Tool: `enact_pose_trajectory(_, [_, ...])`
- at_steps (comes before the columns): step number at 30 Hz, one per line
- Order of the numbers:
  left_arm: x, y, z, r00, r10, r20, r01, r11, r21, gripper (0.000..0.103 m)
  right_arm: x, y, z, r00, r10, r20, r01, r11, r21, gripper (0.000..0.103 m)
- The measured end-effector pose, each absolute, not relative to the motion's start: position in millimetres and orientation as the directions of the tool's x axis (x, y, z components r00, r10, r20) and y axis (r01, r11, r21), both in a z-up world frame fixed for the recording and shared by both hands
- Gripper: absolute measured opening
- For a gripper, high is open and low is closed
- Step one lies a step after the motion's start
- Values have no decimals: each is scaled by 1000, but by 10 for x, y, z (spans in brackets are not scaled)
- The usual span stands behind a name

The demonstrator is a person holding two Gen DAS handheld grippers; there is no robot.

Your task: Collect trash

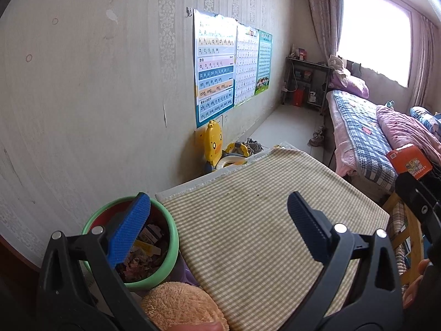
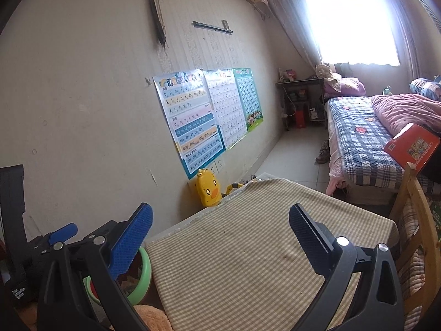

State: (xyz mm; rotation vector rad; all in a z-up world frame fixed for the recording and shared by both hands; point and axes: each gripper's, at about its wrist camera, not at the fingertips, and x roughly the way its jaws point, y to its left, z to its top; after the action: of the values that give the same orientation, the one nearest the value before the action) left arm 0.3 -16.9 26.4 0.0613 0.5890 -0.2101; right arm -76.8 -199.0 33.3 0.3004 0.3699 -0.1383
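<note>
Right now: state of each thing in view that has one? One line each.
left gripper: open, holding nothing
right gripper: open, holding nothing
green-rimmed bin: upright, no lid, holds wrappers and paper scraps
checked cloth: spread flat, no trash on it
curtains: drawn back from the window
orange box: closed, tilted, at the bed's edge

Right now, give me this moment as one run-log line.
left gripper: open, empty | right gripper: open, empty | green-rimmed trash bin: holds scraps, left of checkered tablecloth | tablecloth: no trash visible
</note>
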Motion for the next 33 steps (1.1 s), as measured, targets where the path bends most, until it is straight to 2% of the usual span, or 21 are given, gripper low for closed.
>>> enact_pose_trajectory(33, [83,-162,113,782,-185,-595,222,975,-11,98,-622,-2004,139,897,-81,-435,204,948,245,96])
